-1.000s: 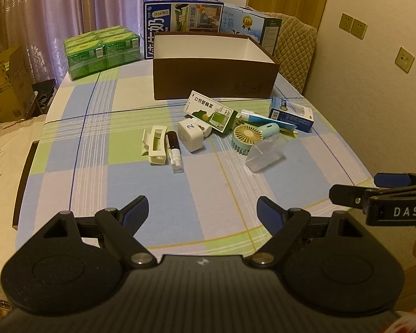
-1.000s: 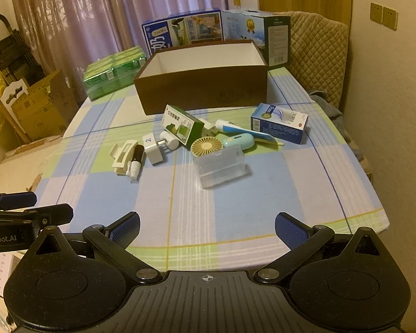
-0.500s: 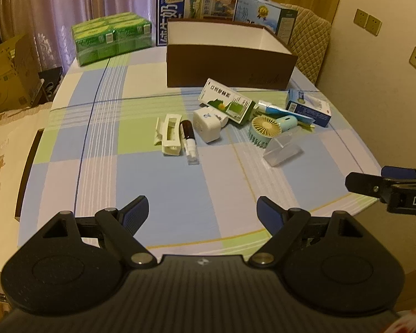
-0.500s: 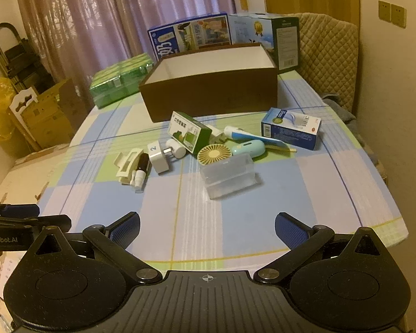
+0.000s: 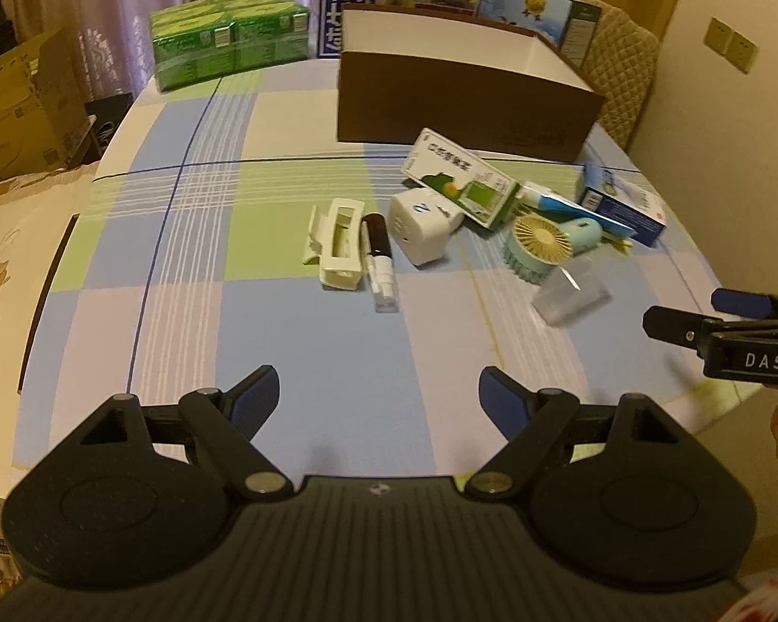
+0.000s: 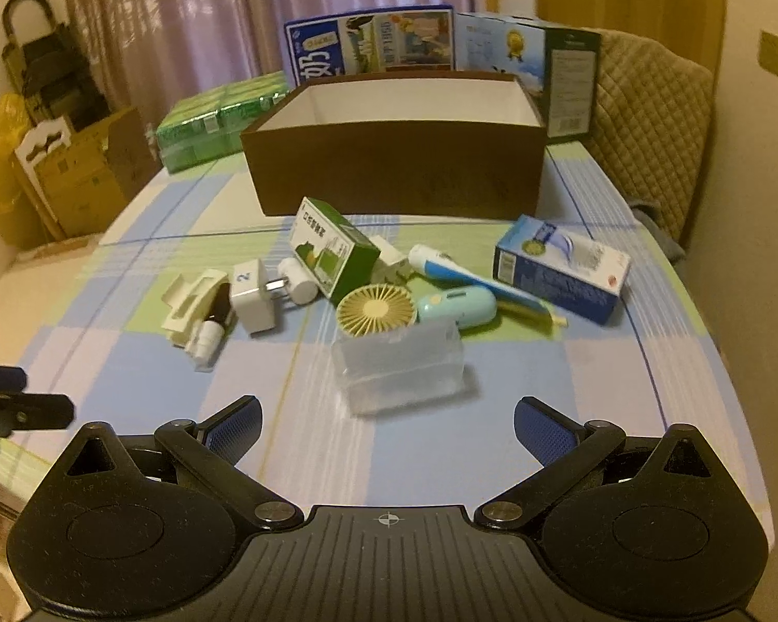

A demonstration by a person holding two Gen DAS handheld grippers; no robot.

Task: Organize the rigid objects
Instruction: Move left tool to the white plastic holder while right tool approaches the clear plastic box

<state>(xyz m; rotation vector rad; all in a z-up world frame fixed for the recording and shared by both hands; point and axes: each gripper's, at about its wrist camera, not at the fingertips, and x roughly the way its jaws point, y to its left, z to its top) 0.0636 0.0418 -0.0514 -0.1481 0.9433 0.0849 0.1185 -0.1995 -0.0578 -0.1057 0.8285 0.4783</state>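
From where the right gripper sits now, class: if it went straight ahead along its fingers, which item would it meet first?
Most likely the clear plastic box, which lies nearest ahead of the open right gripper, with the small fan just behind it. Depth is hard to judge in this fisheye view.

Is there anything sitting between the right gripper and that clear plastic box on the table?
Nothing visible. The right gripper is open with only bare tablecloth between its fingers and the clear plastic box. The round fan touches the box's far side, behind it, not in the approach path.
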